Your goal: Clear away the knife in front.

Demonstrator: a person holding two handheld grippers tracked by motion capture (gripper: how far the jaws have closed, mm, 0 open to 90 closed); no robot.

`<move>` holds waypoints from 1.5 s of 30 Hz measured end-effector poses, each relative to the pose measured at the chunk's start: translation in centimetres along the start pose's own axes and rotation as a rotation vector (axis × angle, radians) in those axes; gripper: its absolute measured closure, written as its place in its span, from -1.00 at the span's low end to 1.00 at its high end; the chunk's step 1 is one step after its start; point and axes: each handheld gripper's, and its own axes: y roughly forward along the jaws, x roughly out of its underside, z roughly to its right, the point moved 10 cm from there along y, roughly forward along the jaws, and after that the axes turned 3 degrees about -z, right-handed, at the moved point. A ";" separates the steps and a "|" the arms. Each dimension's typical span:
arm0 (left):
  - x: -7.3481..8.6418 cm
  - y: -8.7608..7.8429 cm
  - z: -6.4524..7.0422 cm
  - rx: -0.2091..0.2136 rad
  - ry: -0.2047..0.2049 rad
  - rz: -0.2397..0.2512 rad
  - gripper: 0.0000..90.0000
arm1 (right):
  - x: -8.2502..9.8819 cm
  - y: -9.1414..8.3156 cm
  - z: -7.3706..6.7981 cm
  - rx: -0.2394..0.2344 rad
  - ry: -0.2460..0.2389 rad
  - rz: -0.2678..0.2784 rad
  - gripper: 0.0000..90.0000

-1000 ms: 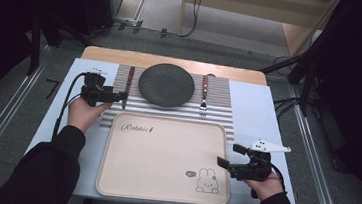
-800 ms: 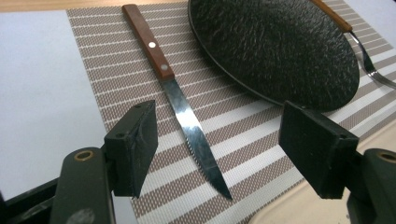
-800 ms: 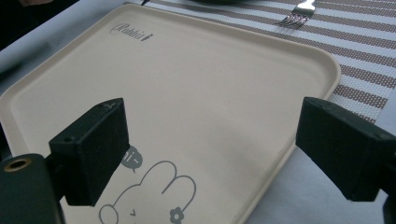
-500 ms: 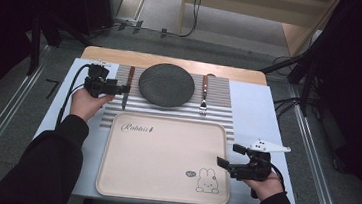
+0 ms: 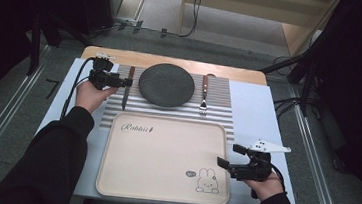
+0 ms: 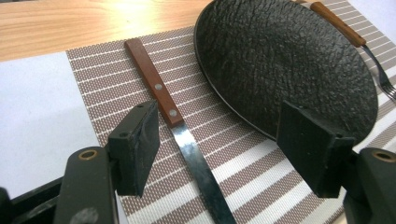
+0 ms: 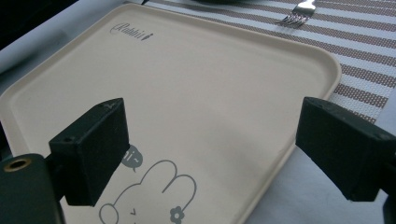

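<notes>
Left gripper [image 6: 219, 149] fingers released, bare mat between them around the knife [image 6: 180, 126]; right gripper [image 7: 210, 149] fingers released straddling the tray [image 7: 280, 154] edge; "Rabbit" printed beyond.

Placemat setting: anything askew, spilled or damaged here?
Nothing stands out. The knife and fork lie straight either side of the dark plate on the striped placemat; the tray sits square and clean.

The left gripper [image 5: 124, 82] was held level in the person's left hand [image 5: 89, 94], forearm stretched forward, jaws spread wide with nothing pressed between them. The right gripper [image 5: 225, 155] sat low in the right hand [image 5: 261, 185], jaws likewise apart, pointing leftward.
</notes>
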 end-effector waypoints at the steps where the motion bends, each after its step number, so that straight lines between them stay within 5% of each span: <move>1: -0.1 0.2 -0.1 -0.005 0.000 -0.006 -0.31 | 0.0 0.0 0.0 0.000 -0.002 -0.001 -0.82; 17: -1.5 2.6 -1.3 -0.040 -0.022 -0.049 -0.26 | 0.3 -0.4 0.1 0.011 0.006 0.001 -0.82; 26: -0.8 4.0 -1.9 -0.053 0.016 -0.081 -0.14 | 0.4 -0.4 0.2 0.009 0.009 0.000 -0.82; 28: -0.6 4.3 -2.2 -0.074 0.032 -0.087 -0.08 | 0.5 -0.4 0.2 0.010 0.010 -0.002 -0.82; 32: -0.6 4.5 -2.7 -0.072 -0.001 -0.077 0.04 | 0.5 -0.4 0.2 0.010 0.008 -0.003 -0.82; 45: 0.6 6.1 -2.5 -0.125 0.032 -0.131 0.38 | 0.4 -0.5 0.3 0.020 0.003 0.001 -0.82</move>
